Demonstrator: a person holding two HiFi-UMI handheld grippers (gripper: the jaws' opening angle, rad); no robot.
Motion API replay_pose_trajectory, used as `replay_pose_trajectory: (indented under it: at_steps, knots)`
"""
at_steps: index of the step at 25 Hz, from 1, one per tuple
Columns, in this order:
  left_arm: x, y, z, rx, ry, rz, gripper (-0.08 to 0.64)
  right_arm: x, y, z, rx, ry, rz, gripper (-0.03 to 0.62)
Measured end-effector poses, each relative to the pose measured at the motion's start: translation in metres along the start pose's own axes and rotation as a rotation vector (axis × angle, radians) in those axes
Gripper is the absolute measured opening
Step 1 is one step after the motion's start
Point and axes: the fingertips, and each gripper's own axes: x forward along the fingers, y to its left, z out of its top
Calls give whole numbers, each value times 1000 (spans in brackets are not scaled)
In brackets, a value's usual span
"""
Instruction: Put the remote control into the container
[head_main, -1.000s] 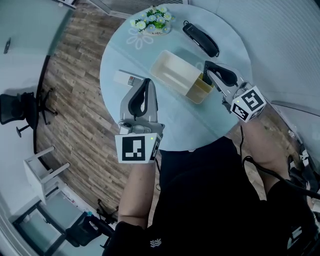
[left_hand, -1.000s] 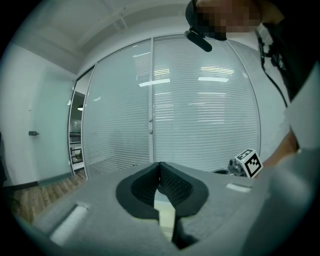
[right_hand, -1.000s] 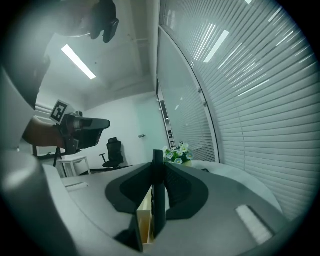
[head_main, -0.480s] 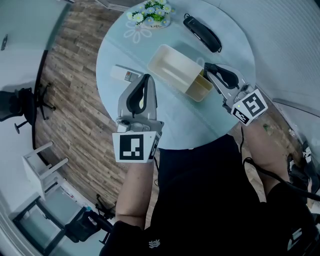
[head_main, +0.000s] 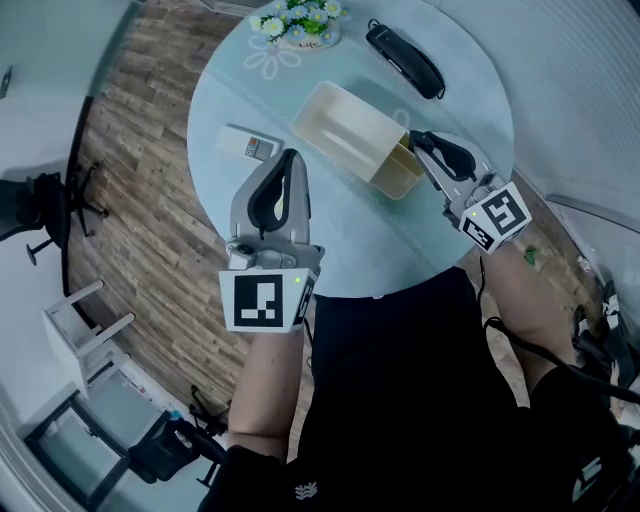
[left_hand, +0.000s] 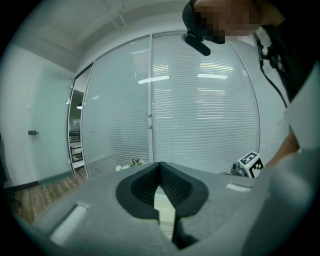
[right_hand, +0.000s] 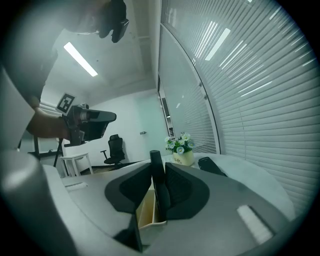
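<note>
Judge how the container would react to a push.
The container looks thin-walled and plastic, so it is probably light. On the smooth table it would likely slide rather than tip, being long and low.

cool, even light from a ceiling strip (right_hand: 80, 59); fisheye bending, dark vignetted corners.

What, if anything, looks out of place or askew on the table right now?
Nothing is spilled or damaged. The only oddity: a black remote stands on end between the jaws of the right gripper, at the end of the container, rather than lying flat.
</note>
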Motion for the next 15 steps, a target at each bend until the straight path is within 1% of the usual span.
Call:
replay_pose_trajectory:
  at_steps: [5, 8, 15]
  knots:
    - [-5, 0, -3, -13, -8, 12, 2, -2, -1, -11, 9, 10, -13, 89]
    - [-10, 3, -5, -5, -7, 20, 2, -2, -1, -18, 15, 24, -19, 89]
    - [-25, 9, 3, 2, -18, 35, 2, -3, -3, -35, 29, 77, -40, 95]
